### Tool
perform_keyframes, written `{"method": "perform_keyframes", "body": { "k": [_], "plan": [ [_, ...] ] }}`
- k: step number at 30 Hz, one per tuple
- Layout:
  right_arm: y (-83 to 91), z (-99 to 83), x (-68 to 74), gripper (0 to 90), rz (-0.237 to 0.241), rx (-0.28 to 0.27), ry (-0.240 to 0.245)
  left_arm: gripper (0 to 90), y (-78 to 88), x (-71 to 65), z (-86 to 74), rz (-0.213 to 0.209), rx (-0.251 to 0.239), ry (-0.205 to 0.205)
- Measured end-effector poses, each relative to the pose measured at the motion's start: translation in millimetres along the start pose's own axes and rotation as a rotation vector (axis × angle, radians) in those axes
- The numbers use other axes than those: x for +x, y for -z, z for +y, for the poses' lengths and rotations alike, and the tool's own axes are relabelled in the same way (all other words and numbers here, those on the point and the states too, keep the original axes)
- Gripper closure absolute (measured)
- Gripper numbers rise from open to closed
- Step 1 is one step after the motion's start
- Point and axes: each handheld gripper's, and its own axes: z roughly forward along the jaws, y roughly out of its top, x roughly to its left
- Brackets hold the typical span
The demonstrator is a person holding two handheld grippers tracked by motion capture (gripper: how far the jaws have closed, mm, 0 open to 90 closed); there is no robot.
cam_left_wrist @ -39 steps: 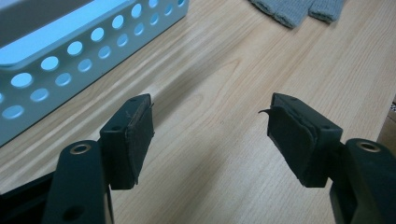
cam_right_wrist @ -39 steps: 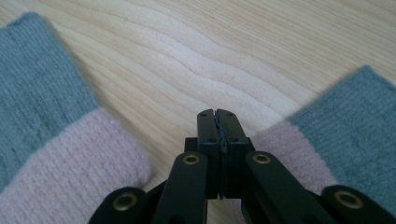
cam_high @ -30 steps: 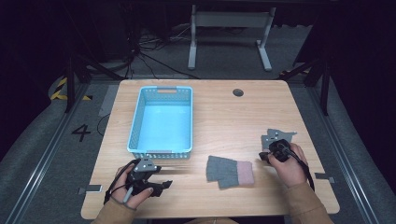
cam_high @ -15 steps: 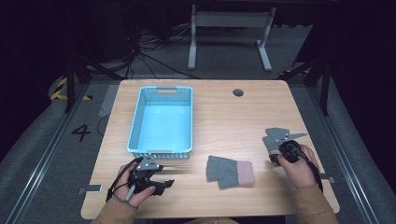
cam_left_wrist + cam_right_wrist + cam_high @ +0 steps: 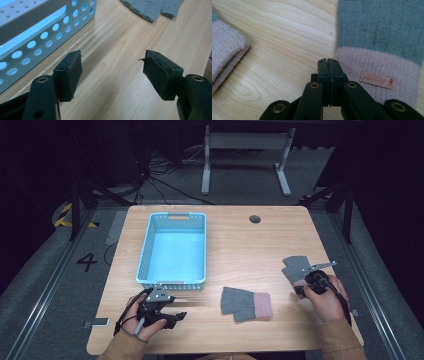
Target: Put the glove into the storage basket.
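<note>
Gloves lie apart: one (image 5: 246, 303) mid-table, the other (image 5: 295, 268) beside my right gripper (image 5: 301, 289), jaws shut on nothing (its cuff just alongside). My left gripper (image 5: 180, 317) waits open near the basket (image 5: 146, 251), ready to receive.

Tan sleeves (image 5: 340, 340); black claws (image 5: 328, 65), brass rivets, black cables, grey three-cornered plate (image 5: 159, 294).

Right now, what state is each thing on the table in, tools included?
Basket: upright, nothing in it.
Middle glove: flat on the table, untouched.
Right glove: flat, near the right tool, not gripped.
Left tool: open, nothing between the jaws.
Right tool: shut, nothing held, tip at the pink cuff's edge.
</note>
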Motion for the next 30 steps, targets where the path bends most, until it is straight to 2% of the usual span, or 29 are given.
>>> {"method": "perform_keyframes", "body": {
  "k": [8,11,14,16,19,23,30],
  "plan": [
    [7.9,3.1,1.4,87.4,0.026,-0.039,-0.003,32.2,1.1,-0.3,-1.4,0.003,-0.002,0.001],
    [8.8,5.1,3.2,79.0,0.05,-0.061,-0.007,32.2,1.4,-0.4,-2.1,0.005,0.001,0.004],
    [7.6,7.2,4.4,66.7,0.052,-0.078,-0.002,32.1,1.3,-0.9,-1.9,0.005,0.0,0.003],
    [7.1,8.5,5.8,60.7,0.057,-0.113,-0.025,32.2,1.3,-1.1,-2.4,0.009,0.001,0.004],
    [7.7,11.0,5.6,53.4,0.023,-0.15,-0.013,32.2,2.0,-1.2,-2.5,0.013,-0.002,-0.001],
    [7.1,14.6,2.7,45.6,-0.008,-0.195,-0.022,32.2,2.9,-1.6,-4.4,0.015,-0.003,0.007],
    [0.9,19.6,-8.2,41.7,-0.043,-0.207,-0.057,32.1,8.6,-3.1,-10.4,0.03,-0.001,0.021]
  ]
}}
